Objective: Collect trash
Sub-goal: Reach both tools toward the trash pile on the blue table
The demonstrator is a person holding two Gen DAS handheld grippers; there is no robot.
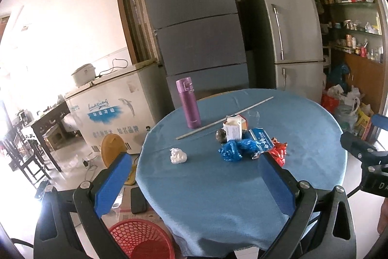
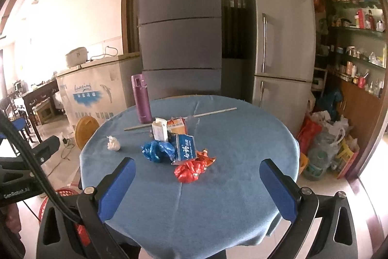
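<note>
Red basket (image 1: 143, 238) fully visible leftward only

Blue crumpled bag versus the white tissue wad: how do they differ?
The blue crumpled bag is glossy plastic and sits in the trash pile; the white tissue wad is matte, looks smaller, and lies alone, apart to the left. Both are crumpled and rest on the blue tablecloth, untouched.

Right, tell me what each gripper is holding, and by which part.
Nothing is held. The left gripper and the right gripper both stand open and empty above the blue table, short of the trash pile.
</note>
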